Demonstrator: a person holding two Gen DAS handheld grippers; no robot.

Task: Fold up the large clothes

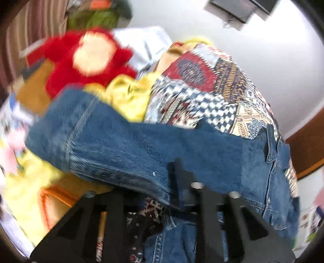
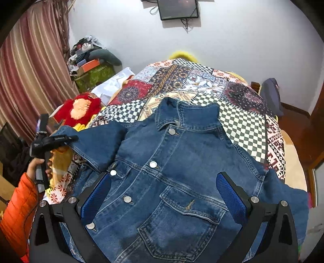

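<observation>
A blue denim jacket lies front up on a patchwork bedspread, collar toward the far wall. My left gripper is shut on the jacket's left sleeve cuff and holds it lifted over the jacket's left side. In the blurred left wrist view the denim sleeve fills the middle, pinched at my left gripper. My right gripper hovers open above the jacket's chest, its blue-padded fingers wide apart on either side of the chest pocket.
A red plush toy and yellow cloth lie at the bed's left edge. A white cloth and a cluttered green stand are beyond. Striped curtains hang on the left. A wall screen hangs on the far wall.
</observation>
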